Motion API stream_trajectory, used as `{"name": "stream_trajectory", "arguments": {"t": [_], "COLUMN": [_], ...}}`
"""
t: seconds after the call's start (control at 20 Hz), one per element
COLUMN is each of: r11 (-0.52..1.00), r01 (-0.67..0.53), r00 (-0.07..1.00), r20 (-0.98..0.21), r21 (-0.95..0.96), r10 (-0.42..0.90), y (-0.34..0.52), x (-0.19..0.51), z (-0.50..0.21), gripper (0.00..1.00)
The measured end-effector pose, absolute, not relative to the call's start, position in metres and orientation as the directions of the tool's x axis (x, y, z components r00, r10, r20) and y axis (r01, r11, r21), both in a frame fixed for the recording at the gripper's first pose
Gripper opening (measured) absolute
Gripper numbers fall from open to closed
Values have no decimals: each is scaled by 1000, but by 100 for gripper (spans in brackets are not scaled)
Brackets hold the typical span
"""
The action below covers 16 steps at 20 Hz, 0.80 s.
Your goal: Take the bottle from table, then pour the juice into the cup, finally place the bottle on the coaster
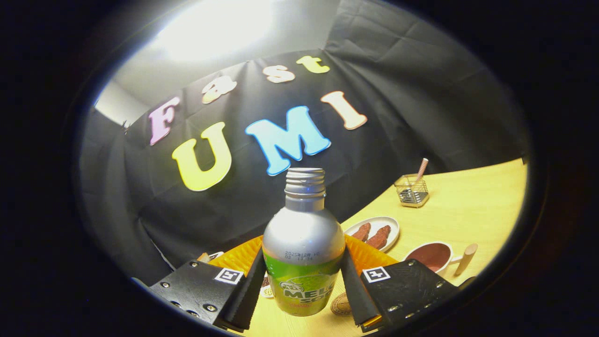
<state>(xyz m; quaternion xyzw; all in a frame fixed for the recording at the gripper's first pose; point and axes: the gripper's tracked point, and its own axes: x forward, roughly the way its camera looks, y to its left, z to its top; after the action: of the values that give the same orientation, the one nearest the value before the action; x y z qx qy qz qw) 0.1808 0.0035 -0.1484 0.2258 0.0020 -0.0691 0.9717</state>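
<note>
The two black fingers (256, 276) are closed against the sides of the bottle (303, 243), one pad on its left flank and one on its right, pinching it across the green label band just below the rounded silver shoulder. The gripper (303, 281) holds the bottle upright between them, its base apparently lifted a little off the wooden surface (472, 210), though I cannot be sure of that. It looks like a thin aluminium bottle, so I would judge it stiff enough to take a firm squeeze but smooth and rather slippery, and liable to dent if pressed too hard. The threaded neck (305, 182) seems to have no cap, so any juice inside will slosh and shift the weight as it tilts. The grip at the wide body seems the right place, low enough to control the pour. Just behind the bottle lies something orange and ribbed (238, 255), and a round cork-coloured disc (340, 304), perhaps the coaster, sits near the right finger. Farther right stand a cup (433, 256) with a wooden handle, a white plate (374, 231) with brownish pieces, and far off a wire holder (412, 190).
</note>
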Motion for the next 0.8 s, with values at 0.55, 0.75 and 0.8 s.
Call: {"name": "stream_trajectory", "arguments": {"t": [0.55, 0.75, 0.8], "r11": [985, 987, 987], "r01": [169, 163, 161], "r00": [983, 984, 984], "r20": [-69, -71, -72], "r21": [-23, -12, -1], "r10": [-170, -163, -160], "y": [18, 14, 13], "x": [188, 191, 194], "z": [-157, -170, -174], "gripper": [78, 78, 78]}}
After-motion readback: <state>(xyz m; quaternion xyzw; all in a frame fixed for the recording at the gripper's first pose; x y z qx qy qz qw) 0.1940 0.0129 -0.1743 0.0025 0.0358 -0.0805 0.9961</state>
